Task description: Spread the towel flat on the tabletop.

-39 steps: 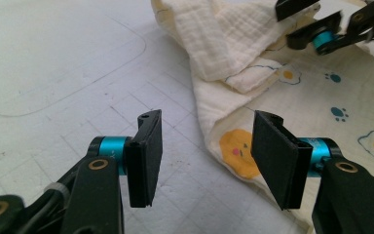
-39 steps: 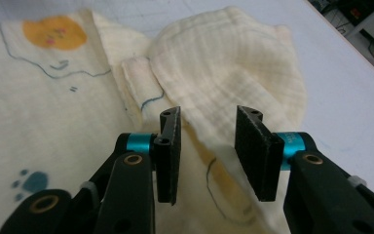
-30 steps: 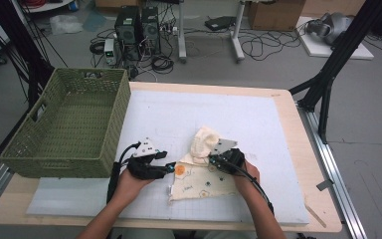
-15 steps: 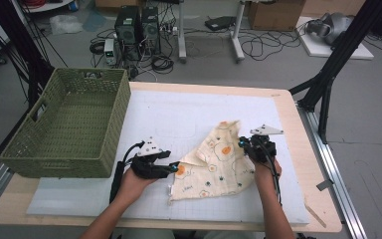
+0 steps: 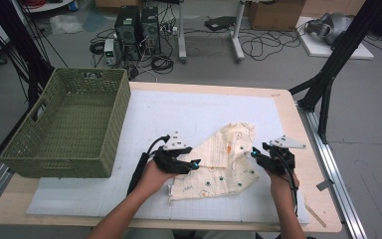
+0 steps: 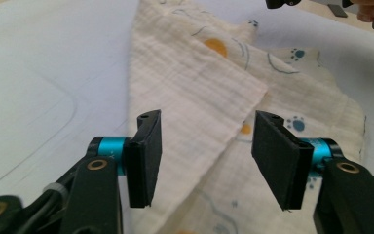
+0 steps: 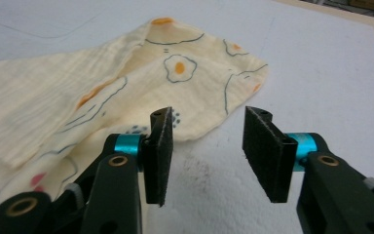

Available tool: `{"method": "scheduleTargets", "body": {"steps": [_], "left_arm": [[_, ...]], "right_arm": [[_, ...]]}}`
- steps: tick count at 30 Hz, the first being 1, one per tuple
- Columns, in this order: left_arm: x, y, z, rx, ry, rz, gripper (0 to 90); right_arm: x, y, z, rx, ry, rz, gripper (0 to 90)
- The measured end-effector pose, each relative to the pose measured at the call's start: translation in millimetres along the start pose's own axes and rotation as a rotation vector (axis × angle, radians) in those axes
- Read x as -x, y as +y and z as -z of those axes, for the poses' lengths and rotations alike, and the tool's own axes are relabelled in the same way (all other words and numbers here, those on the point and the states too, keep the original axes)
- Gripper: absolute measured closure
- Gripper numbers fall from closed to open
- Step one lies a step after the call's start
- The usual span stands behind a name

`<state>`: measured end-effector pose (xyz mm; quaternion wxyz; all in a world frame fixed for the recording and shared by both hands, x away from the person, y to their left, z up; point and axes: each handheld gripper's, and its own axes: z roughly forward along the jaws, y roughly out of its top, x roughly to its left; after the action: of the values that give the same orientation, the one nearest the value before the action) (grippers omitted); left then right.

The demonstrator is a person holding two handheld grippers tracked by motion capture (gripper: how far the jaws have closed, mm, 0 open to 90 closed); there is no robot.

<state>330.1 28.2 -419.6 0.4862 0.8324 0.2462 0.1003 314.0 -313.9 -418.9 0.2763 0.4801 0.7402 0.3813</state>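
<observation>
Cloth (image 5: 219,159), cream muslin printed with fried eggs and paw prints, lies partly folded on the white mat (image 5: 189,114) of the tabletop (image 5: 283,99), at about 5 o'clock from the mat's middle in the high view. Left hand-held gripper (image 5: 195,163) rests at the cloth's 9 o'clock edge, and the right hand-held gripper (image 5: 253,152) sits just off its 3 o'clock edge; a green woven basket (image 5: 69,124) stands at 9 o'clock on the tabletop, well apart from the cloth. In the left gripper view, the left hand-held gripper (image 6: 204,151) has its jaws standing apart over a folded flap of the cloth (image 6: 199,92), the pads clear of the fabric, while the other gripper shows at 1 o'clock. In the right gripper view, the right hand-held gripper (image 7: 207,151) has jaws that have just been opening and now stand apart with nothing between them but bare mat (image 7: 321,73); the cloth (image 7: 126,83) spreads from 9 to 12 o'clock, its nearest hem just past the pad at 9 o'clock.
</observation>
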Motion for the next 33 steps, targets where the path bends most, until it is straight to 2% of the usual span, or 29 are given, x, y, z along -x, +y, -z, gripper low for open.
{"method": "scheduleTargets", "body": {"steps": [1,3,5,7,10,13,15,16,17,18,19,20,21,23,24,25,26,27,28,30,31,32,33], "left_arm": [[1.7,2.8,-8.2,-0.006,-0.007,-0.013,47.0],[5.3,6.5,-21.4,-0.014,-0.034,-0.003,47.8],[6.6,8.0,-26.1,-0.029,-0.046,-0.005,47.7],[15.2,13.3,-46.4,-0.071,-0.072,-0.024,46.8],[21.2,16.1,-60.1,-0.124,-0.057,-0.048,45.9],[23.7,15.8,-71.1,-0.156,-0.038,-0.067,47.6],[24.9,14.1,-74.9,-0.177,-0.037,-0.073,52.6],[26.2,13.2,-76.4,-0.172,-0.033,-0.097,56.9],[26.2,13.2,-76.4,-0.172,-0.033,-0.097,62.5],[24.8,13.9,-74.8,-0.171,-0.028,-0.111,73.7],[24.8,13.9,-74.8,-0.171,-0.028,-0.111,80.5],[22.3,13.9,-73.8,-0.171,-0.027,-0.108,83.9],[14.4,14.0,-69.2,-0.147,-0.05,-0.051,84.8],[3.4,15.3,-59.2,-0.085,-0.067,0.022,85.1],[3.4,15.3,-59.2,-0.085,-0.067,0.022,84.9],[-9.0,16.7,-46.1,-0.015,-0.059,0.085,84.6],[-13.8,16.7,-41.0,0.008,-0.047,0.107,84.6],[-22.9,16.0,-32.5,0.037,-0.02,0.137,84.6],[-29.0,15.4,-27.5,0.041,0.0,0.147,84.8],[-45.2,11.7,-14.6,0.042,0.09,0.176,85.0],[-45.2,11.7,-14.6,0.042,0.09,0.176,85.1],[-56.6,7.7,-4.9,0.046,0.147,0.206,85.1],[-56.6,7.7,-4.9,0.046,0.147,0.206,85.1]], "right_arm": [[0.1,-2.6,2.4,0.006,0.01,-0.004,51.7],[1.4,-7.2,6.7,0.022,0.019,-0.008,50.8],[3.2,-7.5,7.8,0.029,0.03,-0.02,48.7],[3.6,-7.9,7.2,0.03,0.041,-0.025,47.9],[0.6,-8.4,4.6,0.014,0.047,0.007,47.3],[-1.5,-8.0,3.3,0.012,0.061,0.013,47.2],[-1.9,-8.1,3.3,0.009,0.067,0.013,47.2],[-1.5,-8.0,3.2,0.012,0.066,0.014,47.2],[-1.5,-8.0,3.2,0.012,0.066,0.014,47.2],[-0.7,-8.2,3.6,0.012,0.07,0.004,47.2],[-0.7,-8.2,3.6,0.012,0.07,0.004,47.2],[0.2,-8.4,4.0,0.012,0.07,0.004,47.2],[0.3,-8.5,4.1,0.012,0.07,0.004,47.2],[0.0,-8.9,4.4,0.014,0.074,0.002,47.2],[0.0,-8.9,4.4,0.014,0.074,0.002,47.2],[0.0,-9.3,4.0,0.011,0.079,0.002,47.3],[-0.2,-9.5,3.6,0.009,0.078,0.002,47.4],[-0.3,-9.4,3.4,0.009,0.08,0.002,47.4],[-1.2,-9.3,3.1,0.007,0.083,0.002,47.4],[-2.9,-8.9,2.8,0.009,0.09,0.008,47.4],[-2.9,-8.9,2.8,0.009,0.09,0.008,47.4],[-5.6,-8.6,1.9,0.006,0.094,0.012,47.6],[-6.6,-8.6,1.4,0.008,0.091,0.018,47.8]]}}
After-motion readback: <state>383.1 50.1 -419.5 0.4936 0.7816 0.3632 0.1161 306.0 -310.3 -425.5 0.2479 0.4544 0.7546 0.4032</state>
